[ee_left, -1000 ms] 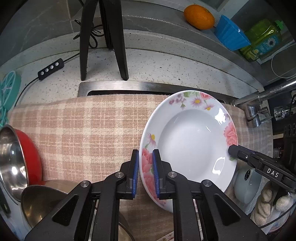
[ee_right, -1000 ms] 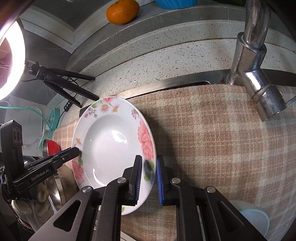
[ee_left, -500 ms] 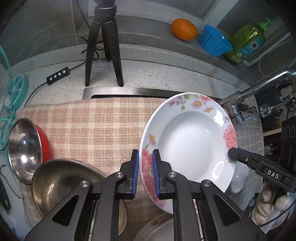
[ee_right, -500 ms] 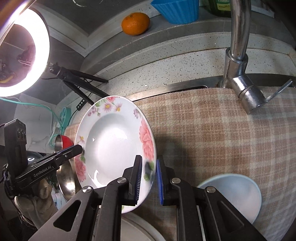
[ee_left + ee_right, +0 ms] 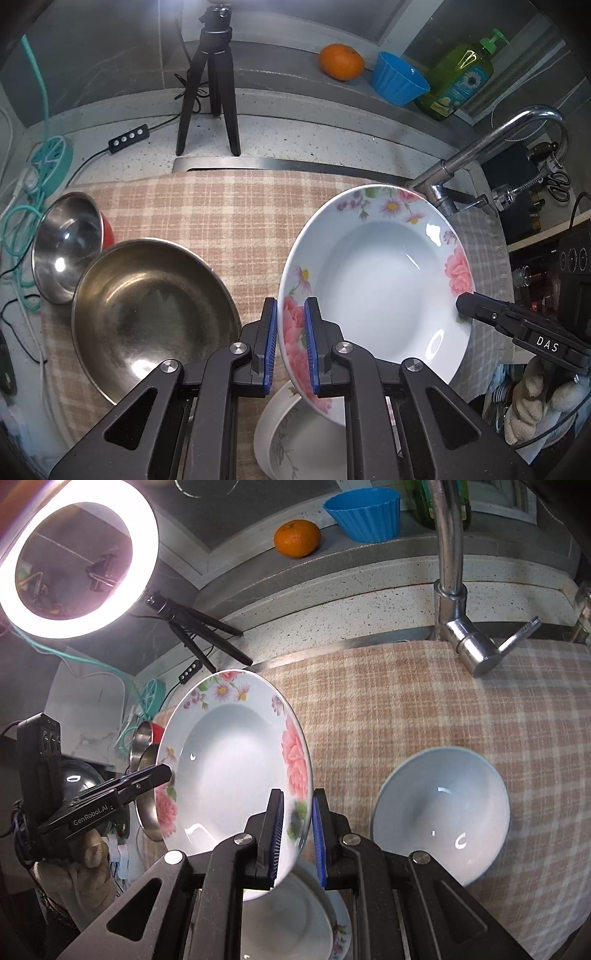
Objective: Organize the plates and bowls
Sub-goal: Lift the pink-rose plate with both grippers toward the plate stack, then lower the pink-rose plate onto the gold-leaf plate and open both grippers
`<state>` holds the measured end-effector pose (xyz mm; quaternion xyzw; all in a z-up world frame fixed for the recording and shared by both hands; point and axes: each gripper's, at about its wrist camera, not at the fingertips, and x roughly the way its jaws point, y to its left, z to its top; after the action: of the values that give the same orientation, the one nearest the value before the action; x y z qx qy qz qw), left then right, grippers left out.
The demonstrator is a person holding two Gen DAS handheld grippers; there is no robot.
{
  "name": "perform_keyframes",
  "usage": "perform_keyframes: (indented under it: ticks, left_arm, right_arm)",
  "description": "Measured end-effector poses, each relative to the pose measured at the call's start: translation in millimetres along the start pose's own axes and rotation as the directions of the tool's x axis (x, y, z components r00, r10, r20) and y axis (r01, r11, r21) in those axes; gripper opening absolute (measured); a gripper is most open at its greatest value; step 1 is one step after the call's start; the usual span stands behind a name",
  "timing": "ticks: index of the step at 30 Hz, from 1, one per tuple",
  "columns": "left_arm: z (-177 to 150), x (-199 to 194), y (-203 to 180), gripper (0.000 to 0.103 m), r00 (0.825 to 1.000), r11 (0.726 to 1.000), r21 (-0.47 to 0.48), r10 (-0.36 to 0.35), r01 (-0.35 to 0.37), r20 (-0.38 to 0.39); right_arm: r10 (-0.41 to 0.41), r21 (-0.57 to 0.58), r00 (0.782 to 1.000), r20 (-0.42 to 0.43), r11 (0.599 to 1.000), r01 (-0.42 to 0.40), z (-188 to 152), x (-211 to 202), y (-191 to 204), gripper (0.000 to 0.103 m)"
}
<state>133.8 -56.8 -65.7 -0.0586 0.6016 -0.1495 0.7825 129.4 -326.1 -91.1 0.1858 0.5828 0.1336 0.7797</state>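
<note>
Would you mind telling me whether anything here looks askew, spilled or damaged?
Nothing looks spilled or broken. The one unusual thing is the white floral-rimmed deep plate, held steeply tilted above the checked cloth, pinched at opposite rim edges by the left gripper and right gripper. A small red-backed steel bowl leans on its side.

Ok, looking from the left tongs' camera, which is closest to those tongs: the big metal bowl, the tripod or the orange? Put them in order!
1. The big metal bowl, just left of the left tongs, on the checked cloth.
2. The tripod, farther back on the stone counter behind the cloth.
3. The orange, farthest, up on the ledge at the back right.
</note>
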Motion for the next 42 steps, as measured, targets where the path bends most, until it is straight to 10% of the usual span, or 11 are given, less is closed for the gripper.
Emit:
perform_keyframes:
  ticks: [42]
  left_arm:
    - [-135.3, 21.1, 6.4, 0.013, 0.995, 1.000, -0.015, 0.006, -0.007, -0.099]
  right_arm:
    - [-0.026, 0.014, 0.993, -0.118, 1.000, 0.028, -149.7, 28.0, -16.3, 0.014]
